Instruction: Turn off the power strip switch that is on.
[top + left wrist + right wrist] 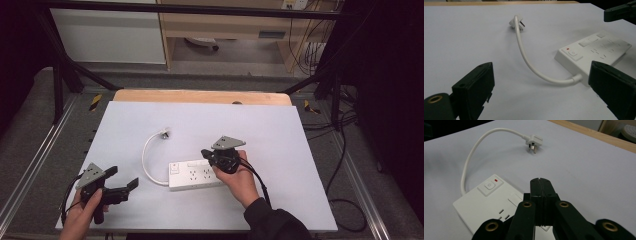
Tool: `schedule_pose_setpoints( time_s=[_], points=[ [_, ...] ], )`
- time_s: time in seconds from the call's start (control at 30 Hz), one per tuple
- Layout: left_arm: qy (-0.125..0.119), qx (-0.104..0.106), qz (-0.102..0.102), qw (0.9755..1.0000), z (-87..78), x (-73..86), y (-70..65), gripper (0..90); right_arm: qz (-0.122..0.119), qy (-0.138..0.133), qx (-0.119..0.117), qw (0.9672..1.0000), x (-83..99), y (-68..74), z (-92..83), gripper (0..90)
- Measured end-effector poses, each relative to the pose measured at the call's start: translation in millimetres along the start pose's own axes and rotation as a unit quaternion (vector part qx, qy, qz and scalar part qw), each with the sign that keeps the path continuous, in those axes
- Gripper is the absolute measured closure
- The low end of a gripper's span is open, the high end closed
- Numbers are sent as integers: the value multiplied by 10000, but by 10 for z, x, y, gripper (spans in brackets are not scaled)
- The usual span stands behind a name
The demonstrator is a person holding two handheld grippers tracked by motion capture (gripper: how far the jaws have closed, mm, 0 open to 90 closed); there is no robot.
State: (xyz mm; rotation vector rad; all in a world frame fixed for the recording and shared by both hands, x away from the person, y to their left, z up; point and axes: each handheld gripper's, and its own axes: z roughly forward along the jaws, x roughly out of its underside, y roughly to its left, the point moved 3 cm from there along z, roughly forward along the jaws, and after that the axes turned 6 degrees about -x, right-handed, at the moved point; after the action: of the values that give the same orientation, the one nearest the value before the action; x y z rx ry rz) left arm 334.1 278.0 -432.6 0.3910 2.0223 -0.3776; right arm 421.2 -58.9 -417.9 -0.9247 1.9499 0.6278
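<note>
So the white power strip (pixel 196 174) is lying flat on the pale, matte sheet (pixel 280 135) covering the table: a smooth glossy plastic slab with rounded corners, a rocker switch with a little red light at one end, and rows of socket slots along the top. From the high view its long axis is running left to right, tilting up slightly to the right, switch end pointing left. A short, stiff-looking white cable (pixel 148 160) is coming out of that switch end and arcing away from the strip to a white angled plug (pixel 164 133), whose metal prongs are sticking out sideways. The right gripper (pixel 207 154) is hovering over the strip's far edge, its black jaws clenched together with nothing between them. The left gripper (pixel 123 180) is sitting well off the strip's switch end, its boxy matte-black jaws spread wide, gripping nothing.
</note>
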Motion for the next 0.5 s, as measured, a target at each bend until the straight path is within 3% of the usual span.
schedule_pose_setpoints(
  time_s=[0.5],
  points=[
    [1, -6, 3, 10000, -2, 1, 4, 65, 82, 97, -28, 9999, 40, 15, 80, 900]
  ],
)
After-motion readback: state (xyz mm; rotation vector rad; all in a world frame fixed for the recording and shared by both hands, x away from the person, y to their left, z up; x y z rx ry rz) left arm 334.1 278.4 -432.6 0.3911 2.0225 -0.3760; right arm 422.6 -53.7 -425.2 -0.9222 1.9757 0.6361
